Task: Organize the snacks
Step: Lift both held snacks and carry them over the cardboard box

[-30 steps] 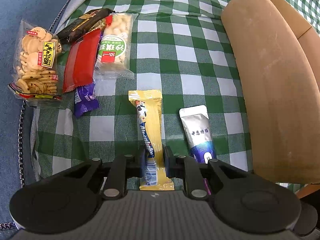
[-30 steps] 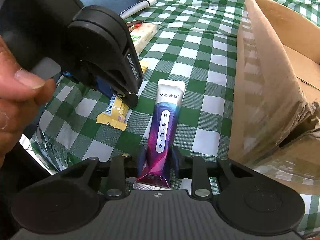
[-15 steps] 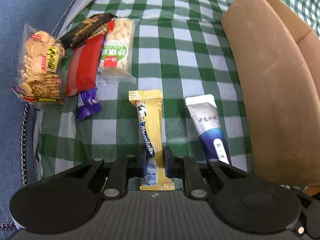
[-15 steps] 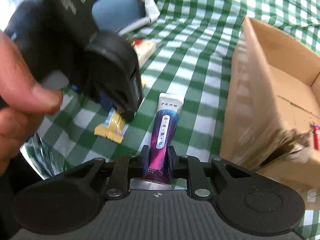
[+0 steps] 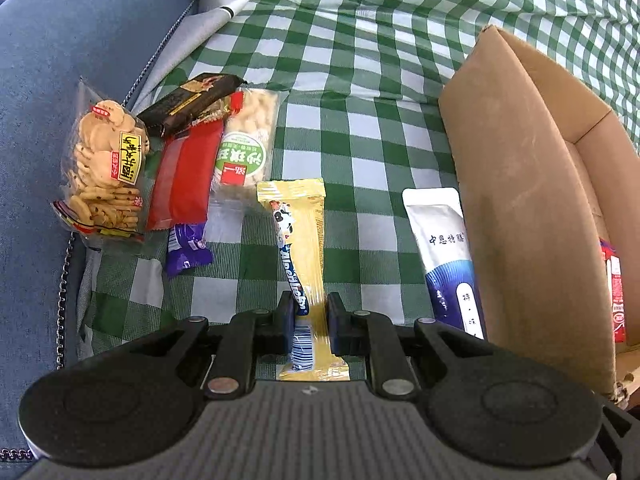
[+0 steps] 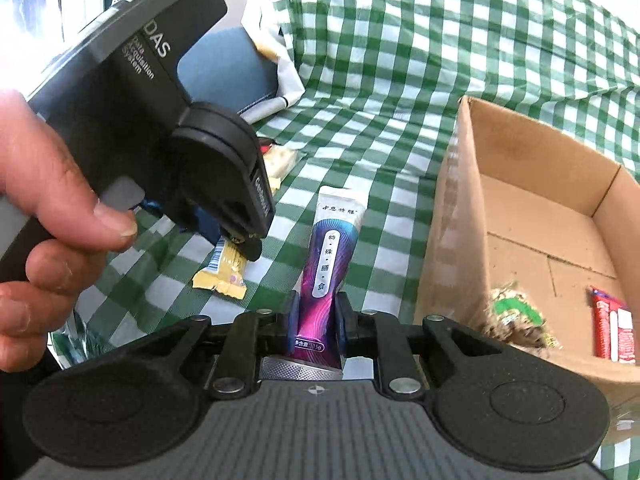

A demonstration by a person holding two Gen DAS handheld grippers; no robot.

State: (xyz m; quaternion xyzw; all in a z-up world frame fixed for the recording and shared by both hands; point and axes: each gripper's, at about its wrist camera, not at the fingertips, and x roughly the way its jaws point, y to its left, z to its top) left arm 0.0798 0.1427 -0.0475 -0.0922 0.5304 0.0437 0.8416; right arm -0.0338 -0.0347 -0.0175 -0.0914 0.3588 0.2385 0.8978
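Left tool (image 5: 308,322) nearest in the left wrist view, pads pressed on the lower part of the yellow snack bar (image 5: 301,264); bar pointing away over the green-checked cloth (image 5: 360,80), cow print and blue lettering facing up. Right tool (image 6: 314,322) nearest in the right wrist view, narrowed tight on the purple sachet (image 6: 326,264) near its crimped bottom edge; white top of the sachet pointing away; in the left wrist view the same sachet just beside the cardboard box (image 5: 516,200), touching or not cannot tell.

Left hand (image 6: 52,216) wrapped round the dark handle of the left tool at the left of the right wrist view; yellow wrapper end poking out below that tool's tip.

Farther left on the cloth, a loose cluster of snacks: small purple packet (image 5: 186,254); red packet (image 5: 182,178) above it; bag of round biscuits (image 5: 104,168) at the cloth's edge, partly on the blue cushion (image 5: 80,40); clear pack with green label (image 5: 246,148) beside the red one; dark brown bar (image 5: 192,102) lying across their far ends.

Right side: cardboard box open at the top; inside, a red packet with white panel (image 6: 612,330) and a blurred green-and-brown pack (image 6: 516,316) on the box floor.

Beyond: more checked cloth, rumpled.
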